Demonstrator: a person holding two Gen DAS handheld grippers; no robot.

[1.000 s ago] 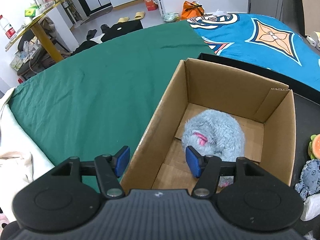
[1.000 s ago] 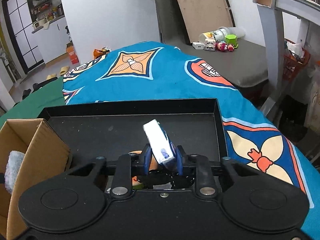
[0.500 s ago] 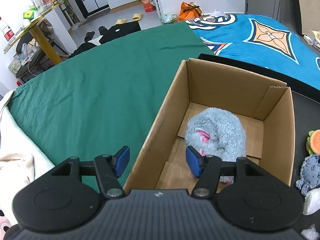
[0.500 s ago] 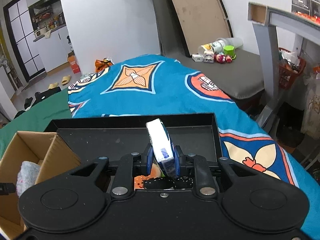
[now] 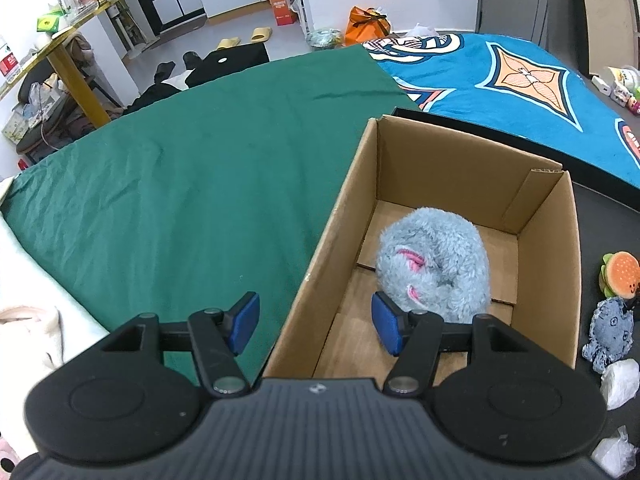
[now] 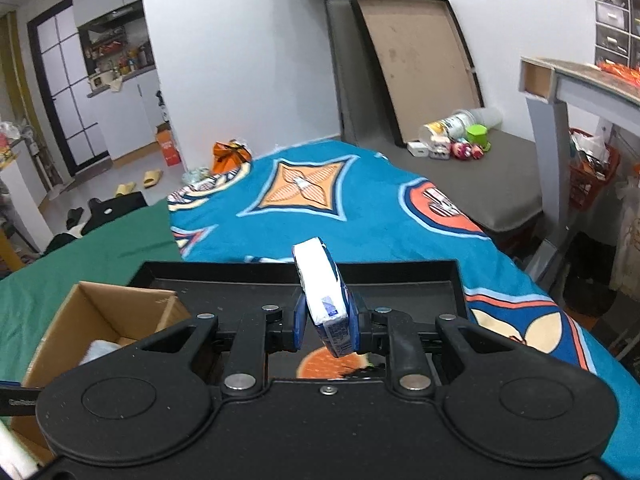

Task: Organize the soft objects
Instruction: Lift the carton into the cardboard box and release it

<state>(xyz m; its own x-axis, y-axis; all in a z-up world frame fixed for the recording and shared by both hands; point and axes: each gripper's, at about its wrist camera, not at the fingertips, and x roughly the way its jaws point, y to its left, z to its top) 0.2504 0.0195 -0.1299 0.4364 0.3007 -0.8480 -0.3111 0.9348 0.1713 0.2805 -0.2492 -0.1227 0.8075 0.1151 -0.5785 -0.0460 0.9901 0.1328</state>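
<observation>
Tissue pack [image 6: 325, 300], white and blue, is pinched upright between the right tongs [image 6: 327, 322], held above the black tray [image 6: 456, 280]. Print on its lower end too small to read. Under it, on the tray floor, something orange and round shows, partly hidden.

Left tongs [image 5: 314, 322] are spread, nothing between the blue pads; one pad sits over the green cloth [image 5: 180, 184], the other inside the cardboard box [image 5: 340, 216], straddling its near-left wall.

Box holds one item: grey plush toy [image 5: 434, 264] with pink stitching, curled on the box floor, just beyond the right pad.

Left view only: burger plush [image 5: 620, 274], blue-grey plush [image 5: 610, 332] and crumpled white plastic [image 5: 620, 376] on the tray right of the box; yellow slippers [image 5: 244, 38] and orange bag [image 5: 366, 22] on the floor.

Right view only: grey bench with cups and small toys [image 6: 460, 140], a board leaning on the wall behind it. Box sits at lower left, only a sliver of grey plush visible.

Blue patterned blanket [image 6: 320, 200] lies beyond the tray in both views.
</observation>
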